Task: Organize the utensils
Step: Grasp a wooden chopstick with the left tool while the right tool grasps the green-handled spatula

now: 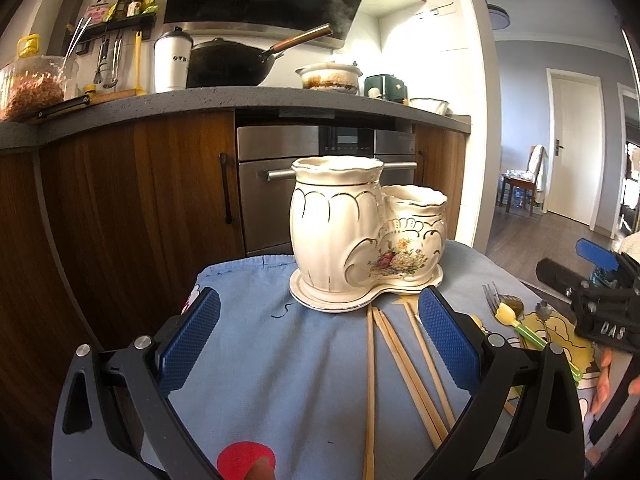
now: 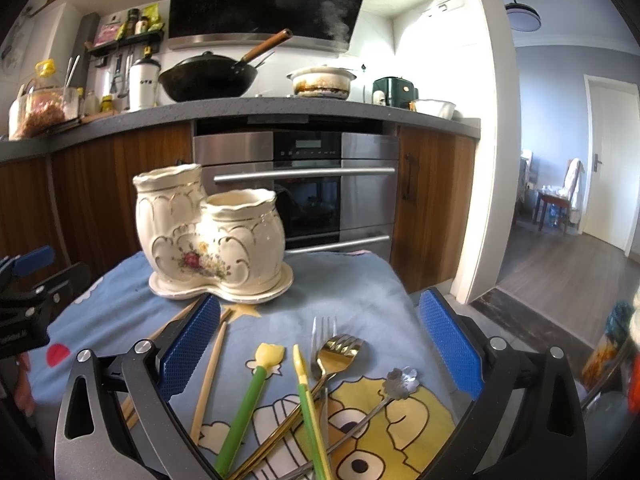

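Observation:
A cream ceramic utensil holder (image 1: pixel 360 236) (image 2: pixel 208 236) with two cups and a flower print stands at the far side of a blue cartoon cloth (image 1: pixel 280 344) (image 2: pixel 360 292). Several wooden chopsticks (image 1: pixel 404 364) (image 2: pixel 212 368) lie in front of it. My left gripper (image 1: pixel 320 344) is open above the cloth, with the chopsticks between its pads. My right gripper (image 2: pixel 320 348) is open over a pile of cutlery: a gold fork (image 2: pixel 336 354), a silver fork (image 2: pixel 322 332), two green-handled yellow utensils (image 2: pixel 250 396) (image 2: pixel 306 396) and a flower-tipped silver spoon (image 2: pixel 396 380). Neither holds anything.
Behind the cloth runs a grey counter (image 1: pixel 248 98) with a black wok (image 1: pixel 228 62), a steaming pot (image 2: pixel 320 80) and jars. Below are wooden cabinets (image 1: pixel 120 200) and a steel oven (image 2: pixel 304 184). To the right a doorway (image 2: pixel 560 208) opens onto a wood floor.

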